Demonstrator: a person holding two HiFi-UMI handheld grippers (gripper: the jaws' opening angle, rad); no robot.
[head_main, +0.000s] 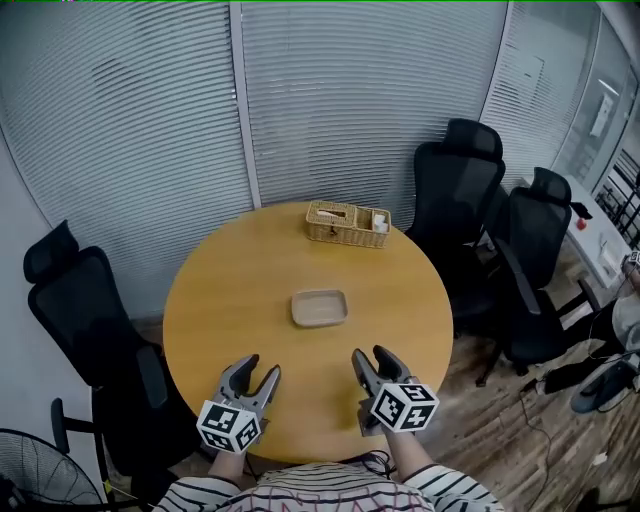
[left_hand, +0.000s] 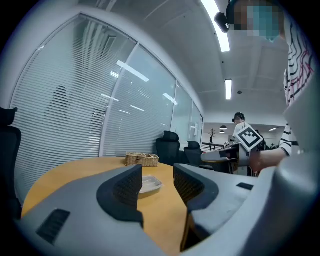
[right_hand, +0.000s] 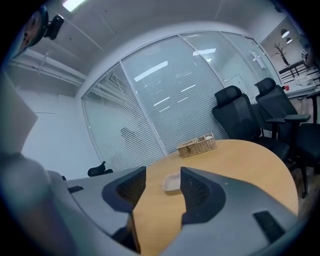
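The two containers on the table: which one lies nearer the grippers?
The shallow beige tray in the middle of the table; the wicker basket stands at its far edge.

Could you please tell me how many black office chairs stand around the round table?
3. One chair stands left of the round table; a second chair at its far right; a third chair beside that one. More may be hidden.

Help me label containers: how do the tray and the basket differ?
The tray is smooth, shallow and looks empty; the basket is woven, taller, and split into compartments with items inside. The tray lies at the middle of the table; the basket sits by its far edge. Both are tan and rectangular.
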